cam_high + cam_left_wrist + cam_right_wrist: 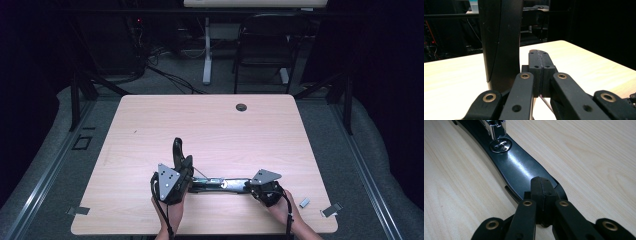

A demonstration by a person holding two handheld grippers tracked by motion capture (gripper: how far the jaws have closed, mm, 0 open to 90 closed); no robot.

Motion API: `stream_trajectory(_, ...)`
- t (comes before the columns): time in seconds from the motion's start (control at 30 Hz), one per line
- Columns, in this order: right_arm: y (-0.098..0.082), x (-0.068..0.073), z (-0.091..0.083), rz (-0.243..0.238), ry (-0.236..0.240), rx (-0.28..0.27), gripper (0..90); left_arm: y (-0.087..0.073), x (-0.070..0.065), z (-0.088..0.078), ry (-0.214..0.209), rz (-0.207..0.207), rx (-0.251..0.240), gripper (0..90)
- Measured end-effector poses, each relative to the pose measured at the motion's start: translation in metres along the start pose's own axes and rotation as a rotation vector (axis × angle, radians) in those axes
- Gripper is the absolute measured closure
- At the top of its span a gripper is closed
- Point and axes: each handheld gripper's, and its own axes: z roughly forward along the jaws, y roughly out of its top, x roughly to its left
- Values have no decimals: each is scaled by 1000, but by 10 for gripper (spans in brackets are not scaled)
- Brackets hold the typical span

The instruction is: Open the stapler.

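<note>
Black jaws of the right gripper [541, 192] sit pressed together at the bottom of the right gripper view, their tips resting on the glossy black base of an opened stapler [220, 184] that lies flat on the wooden table [210, 120]; whether they pinch its edge or merely press on it I cannot tell. Jaws of the left gripper [540, 72] are also shut with nothing between them, just beside the stapler's raised arm [500, 42], which stands upright. That arm could snap down or topple if nudged, and the smooth base could slide from under the right tips. No containers are on the table; two small metal clips [304, 202] lie near its right corner.
</note>
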Motion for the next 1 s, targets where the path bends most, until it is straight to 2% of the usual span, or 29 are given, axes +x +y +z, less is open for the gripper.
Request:
stream_trajectory(0.07, 0, 0, 0, -2, 1, 3, 900, 0, 1, -1, 41, -10, -7, 900)
stream_trajectory(0.1, 0, 0, 0, 1, -1, 0, 900, -1, 6, -2, 58, -32, -11, 900)
stream_trajectory(0.2, 0, 0, 0, -1, -1, 2, 900, -4, 28, -8, 105, -117, -7, 900)
stream_trajectory(0.27, 0, 0, 0, 3, -3, -1, 900, -10, 42, -11, 118, -176, 18, 900)
stream_trajectory(0.3, 0, 0, 0, 1, -3, -8, 900, -13, 47, -13, 119, -205, -13, 900)
stream_trajectory(0.43, 0, 0, 0, 3, -6, 6, 900, -13, 45, -14, 139, -182, -7, 885)
stream_trajectory(0.5, 0, 0, 0, 4, -10, 4, 900, -14, 46, -14, 131, -198, -12, 885)
stream_trajectory(0.6, 0, 0, 0, 7, -8, 3, 900, -14, 46, -14, 130, -195, -11, 885)
stream_trajectory(0.73, 0, 0, 0, 8, -4, 3, 900, -13, 48, -14, 116, -225, -10, 887)
stream_trajectory(1.0, 1, 0, 0, 8, -4, 9, 900, -10, 44, -17, 115, -205, -9, 887)
